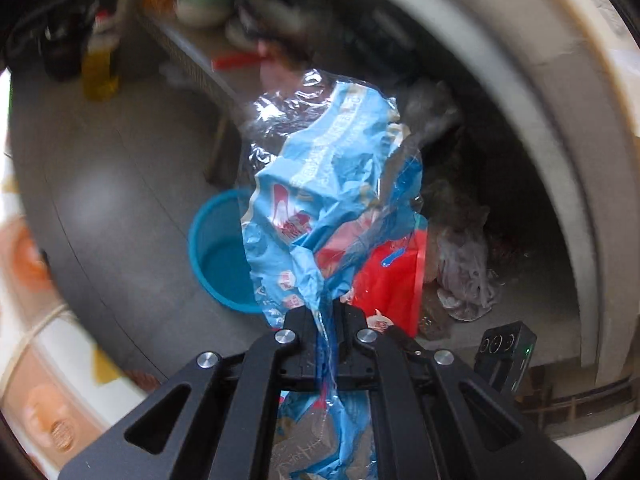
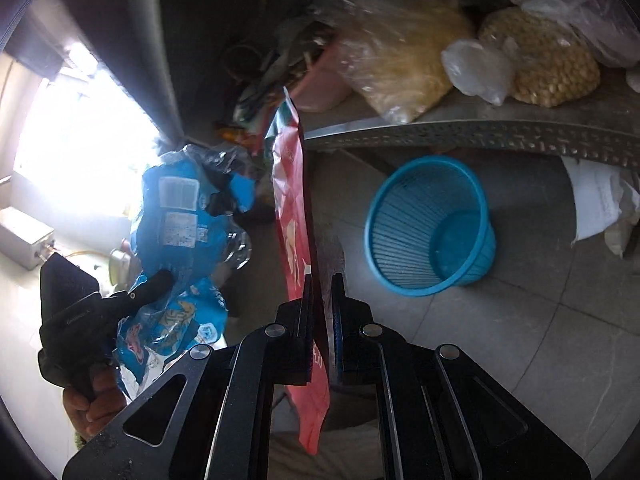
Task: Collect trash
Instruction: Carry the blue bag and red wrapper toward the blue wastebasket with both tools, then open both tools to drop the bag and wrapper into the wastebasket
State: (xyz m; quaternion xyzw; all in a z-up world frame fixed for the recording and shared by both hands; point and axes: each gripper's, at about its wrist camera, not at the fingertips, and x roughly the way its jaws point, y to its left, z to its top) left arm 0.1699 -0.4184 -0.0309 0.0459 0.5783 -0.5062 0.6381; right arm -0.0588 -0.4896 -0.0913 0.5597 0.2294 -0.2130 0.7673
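My left gripper (image 1: 327, 312) is shut on a crumpled blue and clear plastic bag (image 1: 320, 196), which stands up in front of the lens. The same blue bag (image 2: 180, 216) shows at the left of the right wrist view, held by the left gripper (image 2: 160, 280) in a person's hand (image 2: 96, 404). My right gripper (image 2: 322, 284) is shut on a flat red wrapper (image 2: 292, 208) standing edge-on between its fingers. That red wrapper (image 1: 388, 280) appears behind the blue bag in the left wrist view. A blue plastic waste basket (image 2: 432, 228) stands on the floor to the right of the red wrapper; this basket (image 1: 218, 248) is partly hidden by the bag.
A metal shelf (image 2: 480, 128) above the basket holds clear bags of dried food (image 2: 540, 60) and a pink tub (image 2: 320, 84). White sacks (image 2: 600, 204) lie under it at right. A bottle of yellow oil (image 1: 98, 68) and a crumpled pale bag (image 1: 468, 272) sit on the grey tiled floor.
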